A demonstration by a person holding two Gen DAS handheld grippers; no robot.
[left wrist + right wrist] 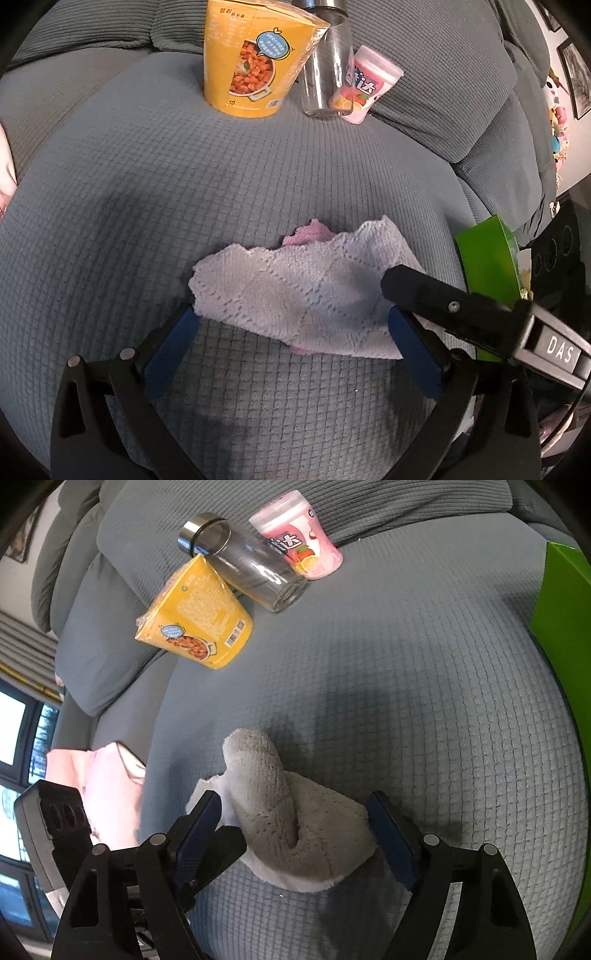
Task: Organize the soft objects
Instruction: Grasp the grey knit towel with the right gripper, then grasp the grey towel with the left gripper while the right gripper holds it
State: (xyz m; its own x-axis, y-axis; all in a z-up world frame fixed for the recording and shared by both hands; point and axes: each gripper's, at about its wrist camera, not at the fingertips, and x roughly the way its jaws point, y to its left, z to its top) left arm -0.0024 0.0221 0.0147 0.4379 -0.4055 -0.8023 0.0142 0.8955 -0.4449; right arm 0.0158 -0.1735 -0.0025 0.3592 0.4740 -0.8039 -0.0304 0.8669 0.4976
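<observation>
In the left wrist view a pale lavender knitted cloth (295, 291) lies flat on the grey sofa seat (184, 192), with a pink cloth (310, 232) peeking out beneath it. My left gripper (291, 332) is open wide, its blue pads at the cloth's near corners. A black finger (417, 288) of the right gripper rests over the cloth's right edge. In the right wrist view a fluffy beige towel (295, 819), partly rolled and white underneath, lies between the wide-set pads of my right gripper (295, 821). The pads flank it without pinching.
A yellow food cup (251, 66), a clear glass bottle (325, 74) and a pink candy tub (365, 85) stand at the sofa's back. A green box (487, 266) sits at the right. Pink fabric (110, 786) lies left of the towel, beside the left gripper's body (51, 816).
</observation>
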